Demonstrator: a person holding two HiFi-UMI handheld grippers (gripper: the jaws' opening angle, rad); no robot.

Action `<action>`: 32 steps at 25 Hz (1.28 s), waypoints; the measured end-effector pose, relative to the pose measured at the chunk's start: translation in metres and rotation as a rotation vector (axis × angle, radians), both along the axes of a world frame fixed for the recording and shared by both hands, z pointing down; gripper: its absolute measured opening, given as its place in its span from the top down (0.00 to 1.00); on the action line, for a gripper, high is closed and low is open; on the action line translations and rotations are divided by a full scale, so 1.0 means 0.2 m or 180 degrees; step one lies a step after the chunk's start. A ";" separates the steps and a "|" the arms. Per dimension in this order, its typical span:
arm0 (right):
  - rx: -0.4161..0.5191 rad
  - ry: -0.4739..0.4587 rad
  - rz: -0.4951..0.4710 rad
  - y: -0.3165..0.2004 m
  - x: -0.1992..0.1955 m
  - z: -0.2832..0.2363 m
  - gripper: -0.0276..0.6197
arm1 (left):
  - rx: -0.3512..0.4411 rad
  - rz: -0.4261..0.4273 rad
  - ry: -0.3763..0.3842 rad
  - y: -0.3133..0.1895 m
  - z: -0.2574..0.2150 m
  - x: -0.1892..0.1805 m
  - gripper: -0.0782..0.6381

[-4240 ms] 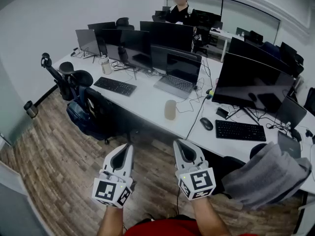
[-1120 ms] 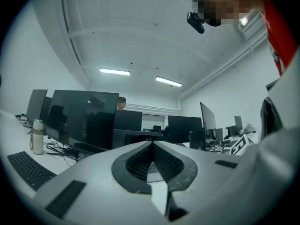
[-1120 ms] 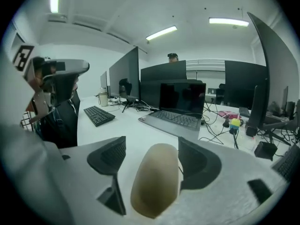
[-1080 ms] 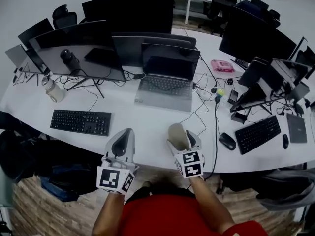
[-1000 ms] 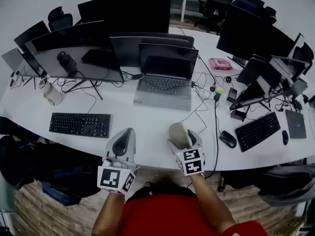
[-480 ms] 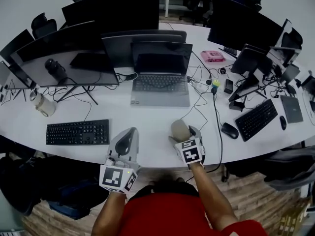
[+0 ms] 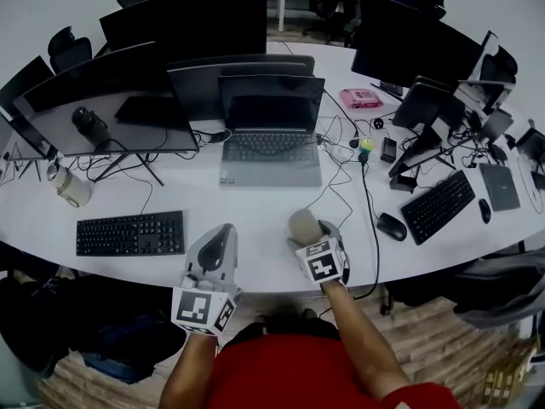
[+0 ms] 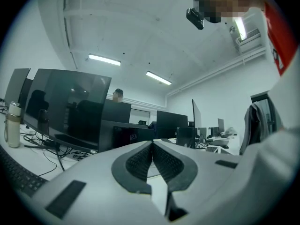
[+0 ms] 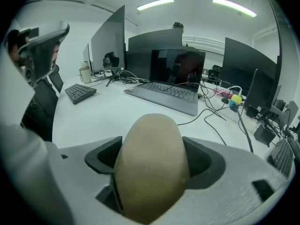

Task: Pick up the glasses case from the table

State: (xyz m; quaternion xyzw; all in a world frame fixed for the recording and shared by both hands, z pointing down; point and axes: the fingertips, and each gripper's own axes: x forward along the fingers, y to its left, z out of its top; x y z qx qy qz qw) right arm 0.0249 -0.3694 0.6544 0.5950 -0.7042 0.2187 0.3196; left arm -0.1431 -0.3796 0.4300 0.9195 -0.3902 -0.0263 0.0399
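Observation:
The beige, egg-shaped glasses case (image 7: pixel 302 222) lies near the front edge of the white table (image 7: pixel 255 220), in front of the laptop. My right gripper (image 7: pixel 310 235) points down at it and its jaws are closing, one on each side of the case. In the right gripper view the case (image 9: pixel 150 172) fills the gap and both dark pads (image 9: pixel 108 154) touch its sides. My left gripper (image 7: pixel 219 239) hovers level at the table's front edge, left of the case. In the left gripper view, my left gripper (image 8: pixel 151 149) is shut with nothing in it.
A grey laptop (image 7: pixel 271 147) sits behind the case, with cables (image 7: pixel 341 186) running to its right. A black keyboard (image 7: pixel 129 232) lies at the left, a mouse (image 7: pixel 392 226) and second keyboard (image 7: pixel 437 205) at the right. Monitors (image 7: pixel 102 100) line the back.
The view has drawn closer to the table. My right gripper came down over the glasses case and now straddles it. The left gripper stayed shut at the table's edge.

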 end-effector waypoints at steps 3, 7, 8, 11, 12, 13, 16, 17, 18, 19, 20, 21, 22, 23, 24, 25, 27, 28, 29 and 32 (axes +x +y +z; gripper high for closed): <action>0.0100 -0.0044 0.0015 0.01 0.02 -0.04 0.35 | 0.0014 -0.0026 -0.0007 0.01 -0.02 0.02 0.88; 0.0294 -0.0211 0.0028 0.03 0.07 -0.17 0.35 | 0.0030 -0.0101 -0.0003 0.03 -0.04 0.05 0.88; 0.0357 -0.0241 0.0018 0.04 0.08 -0.21 0.35 | 0.0034 -0.0116 -0.0002 0.04 -0.05 0.06 0.88; 0.0553 -0.0341 -0.0014 0.08 0.10 -0.37 0.35 | 0.0056 -0.0136 -0.0005 0.08 -0.08 0.09 0.88; 0.0620 -0.0372 -0.0026 0.09 0.10 -0.43 0.35 | 0.0067 -0.0138 -0.0004 0.09 -0.09 0.10 0.88; 0.0692 -0.0394 -0.0038 0.11 0.11 -0.49 0.35 | 0.0077 -0.0138 -0.0002 0.10 -0.11 0.12 0.88; 0.0936 -0.0471 -0.0078 0.16 0.13 -0.68 0.35 | 0.0111 -0.0127 0.0009 0.14 -0.15 0.16 0.88; 0.1020 -0.0519 -0.0092 0.18 0.14 -0.74 0.35 | 0.0123 -0.0118 0.0014 0.15 -0.17 0.17 0.88; 0.1103 -0.0577 -0.0103 0.20 0.14 -0.80 0.35 | 0.0135 -0.0105 0.0018 0.17 -0.19 0.19 0.88; 0.1185 -0.0638 -0.0112 0.22 0.14 -0.86 0.35 | 0.0146 -0.0087 0.0020 0.18 -0.20 0.21 0.88; 0.1265 -0.0692 -0.0118 0.24 0.14 -0.92 0.35 | 0.0159 -0.0066 0.0022 0.20 -0.22 0.23 0.88; 0.1342 -0.0733 -0.0124 0.26 0.14 -0.97 0.35 | 0.0173 -0.0042 0.0024 0.21 -0.23 0.25 0.88; 0.1415 -0.0763 -0.0132 0.29 0.14 -1.02 0.35 | 0.0186 -0.0016 0.0026 0.23 -0.25 0.27 0.88; 0.1482 -0.0784 -0.0142 0.31 0.15 -1.07 0.35 | 0.0198 0.0010 0.0027 0.24 -0.26 0.28 0.88; 0.1541 -0.0799 -0.0155 0.33 0.15 -1.11 0.35 | 0.0207 0.0034 0.0027 0.26 -0.27 0.30 0.88; 0.1592 -0.0811 -0.0168 0.35 0.15 -1.15 0.35 | 0.0216 0.0059 0.0026 0.27 -0.29 0.32 0.88; 0.1684 -0.0835 -0.0195 0.40 0.16 -1.21 0.35 | 0.0242 0.0107 0.0024 0.29 -0.32 0.36 0.88; 0.1732 -0.0841 -0.0203 0.41 0.17 -1.25 0.35 | 0.0260 0.0130 0.0024 0.30 -0.33 0.37 0.88; 0.1779 -0.0842 -0.0206 0.43 0.17 -1.27 0.35 | 0.0279 0.0151 0.0028 0.31 -0.34 0.39 0.88; 0.1882 -0.0835 -0.0210 0.45 0.19 -1.33 0.35 | 0.0320 0.0197 0.0040 0.32 -0.37 0.43 0.88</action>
